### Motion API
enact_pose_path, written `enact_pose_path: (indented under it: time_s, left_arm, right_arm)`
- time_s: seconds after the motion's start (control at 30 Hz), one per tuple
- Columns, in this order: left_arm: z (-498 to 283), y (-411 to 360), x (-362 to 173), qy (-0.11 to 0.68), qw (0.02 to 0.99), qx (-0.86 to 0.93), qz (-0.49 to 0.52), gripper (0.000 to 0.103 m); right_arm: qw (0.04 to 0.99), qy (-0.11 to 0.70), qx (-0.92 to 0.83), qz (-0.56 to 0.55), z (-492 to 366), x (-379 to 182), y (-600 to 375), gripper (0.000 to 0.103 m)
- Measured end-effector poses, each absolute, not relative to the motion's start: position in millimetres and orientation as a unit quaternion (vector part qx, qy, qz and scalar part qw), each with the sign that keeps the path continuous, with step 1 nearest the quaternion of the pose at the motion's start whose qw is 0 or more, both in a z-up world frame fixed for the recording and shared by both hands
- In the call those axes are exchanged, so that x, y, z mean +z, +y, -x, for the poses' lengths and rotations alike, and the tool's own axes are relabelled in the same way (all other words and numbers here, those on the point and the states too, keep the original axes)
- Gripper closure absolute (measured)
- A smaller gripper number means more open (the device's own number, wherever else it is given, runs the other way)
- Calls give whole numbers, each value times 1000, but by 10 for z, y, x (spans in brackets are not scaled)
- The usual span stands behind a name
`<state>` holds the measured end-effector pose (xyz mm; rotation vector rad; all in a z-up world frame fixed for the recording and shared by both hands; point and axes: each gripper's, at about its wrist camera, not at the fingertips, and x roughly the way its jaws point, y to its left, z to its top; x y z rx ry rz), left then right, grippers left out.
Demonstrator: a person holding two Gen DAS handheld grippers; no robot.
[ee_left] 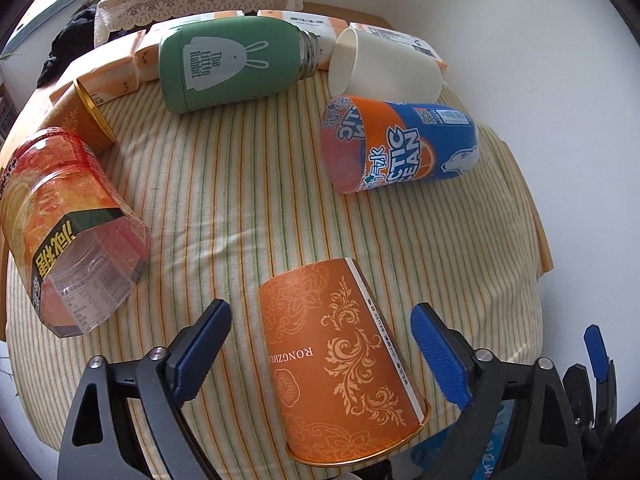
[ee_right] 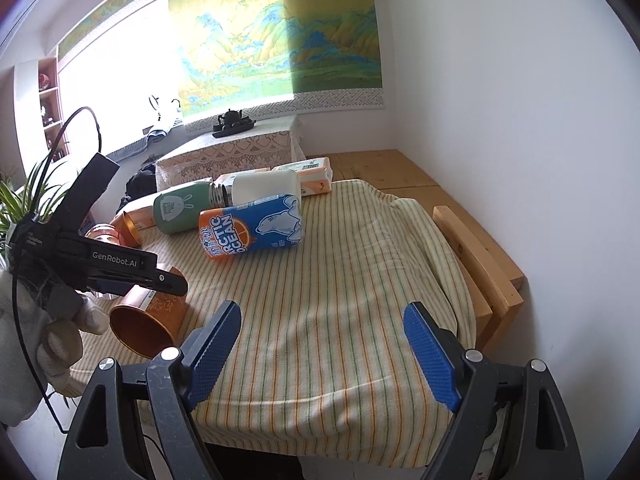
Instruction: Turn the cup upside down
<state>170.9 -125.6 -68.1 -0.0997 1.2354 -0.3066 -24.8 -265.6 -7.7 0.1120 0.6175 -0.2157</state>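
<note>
Jaws of left gripper (ee_left: 322,346) wide, ribbed pads (ee_left: 438,354) flanking patterned orange cup (ee_left: 340,360).

right gripper (ee_right: 322,344) jaws apart, orange cup (ee_right: 150,322) toppled

the left wrist view looks steeply down along its own spread fingers onto the striped cloth (ee_left: 240,184), close above the near orange cup (ee_left: 340,360) lying on its side between them. the right wrist view sits farther back and flatter, at the near table edge, facing across the cloth toward the wall hanging (ee_right: 276,32) and window. both share the orange cup (ee_right: 148,320), the blue arctic ocean cup (ee_left: 400,144), and the green bottle (ee_left: 228,64).
</note>
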Motion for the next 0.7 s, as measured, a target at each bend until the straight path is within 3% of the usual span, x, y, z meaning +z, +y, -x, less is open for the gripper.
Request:
enact_pose_path:
  time_s: [0.3, 0.7]
  left_arm:
    - [-1710, -1301, -721, 579, 800, -152, 45, 32]
    - [-1541, -1222, -554, 561, 809, -168, 55, 36]
  right_arm:
    - [946, 300, -110, -59, 262, -59, -2683, 23]
    - [945, 300, -113, -62, 283, -68, -2687, 23]
